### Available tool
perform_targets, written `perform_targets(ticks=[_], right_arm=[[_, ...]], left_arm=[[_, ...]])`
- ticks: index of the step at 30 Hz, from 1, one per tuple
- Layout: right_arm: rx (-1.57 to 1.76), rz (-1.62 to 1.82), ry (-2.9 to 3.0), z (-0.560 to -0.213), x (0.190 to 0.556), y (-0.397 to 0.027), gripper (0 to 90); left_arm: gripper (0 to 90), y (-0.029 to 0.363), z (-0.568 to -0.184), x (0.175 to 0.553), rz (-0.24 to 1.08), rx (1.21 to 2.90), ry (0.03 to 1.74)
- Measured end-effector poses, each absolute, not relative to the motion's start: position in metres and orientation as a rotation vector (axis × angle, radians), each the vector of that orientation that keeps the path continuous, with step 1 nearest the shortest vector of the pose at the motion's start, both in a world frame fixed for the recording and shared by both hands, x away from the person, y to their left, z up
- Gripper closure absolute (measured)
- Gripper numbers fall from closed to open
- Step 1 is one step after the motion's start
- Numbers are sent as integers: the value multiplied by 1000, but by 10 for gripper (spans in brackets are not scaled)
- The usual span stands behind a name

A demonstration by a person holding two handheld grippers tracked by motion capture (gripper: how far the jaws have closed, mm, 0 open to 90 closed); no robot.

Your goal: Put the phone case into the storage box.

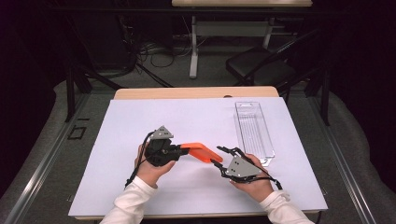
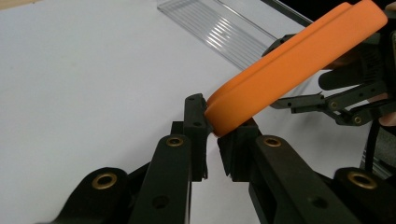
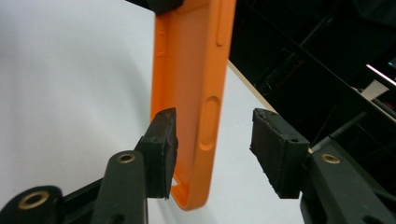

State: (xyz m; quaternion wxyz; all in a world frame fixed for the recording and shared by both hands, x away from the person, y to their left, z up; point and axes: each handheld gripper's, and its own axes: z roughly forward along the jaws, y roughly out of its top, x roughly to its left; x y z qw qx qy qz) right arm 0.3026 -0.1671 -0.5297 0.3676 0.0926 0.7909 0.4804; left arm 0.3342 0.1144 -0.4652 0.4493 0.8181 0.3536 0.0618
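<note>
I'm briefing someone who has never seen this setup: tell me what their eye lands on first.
The bright orange soft phone case stands out, held above the middle of the white table sheet with one end clamped in the left gripper. The right gripper straddles its other end with open jaws, one pad near the case's edge, the other clear of it. Next comes the clear ribbed plastic tray, lying at the sheet's right side.

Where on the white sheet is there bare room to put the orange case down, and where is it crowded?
The left half of the white sheet is bare, from the left gripper to the sheet's left edge. The far strip between the grippers and the table's far edge, left of the clear tray, is bare too. It is crowded where the orange case lies between the left gripper and right gripper, beside the tray.
</note>
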Motion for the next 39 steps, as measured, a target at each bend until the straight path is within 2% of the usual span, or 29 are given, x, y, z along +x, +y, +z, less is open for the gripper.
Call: perform_targets(ticks=[13,24,32,39], right_arm=[[357,1214,2014,-525,305,-170,385],[422,1144,2023,-517,305,-169,353],[456,1116,2005,-516,305,-170,347],[471,1108,1998,-517,304,-173,350]], left_arm=[[813,114,-456,344,139,2028,980],[813,100,-441,355,177,2060,979],[814,91,-442,364,189,2063,1011],[814,98,-451,362,175,2060,1045]])
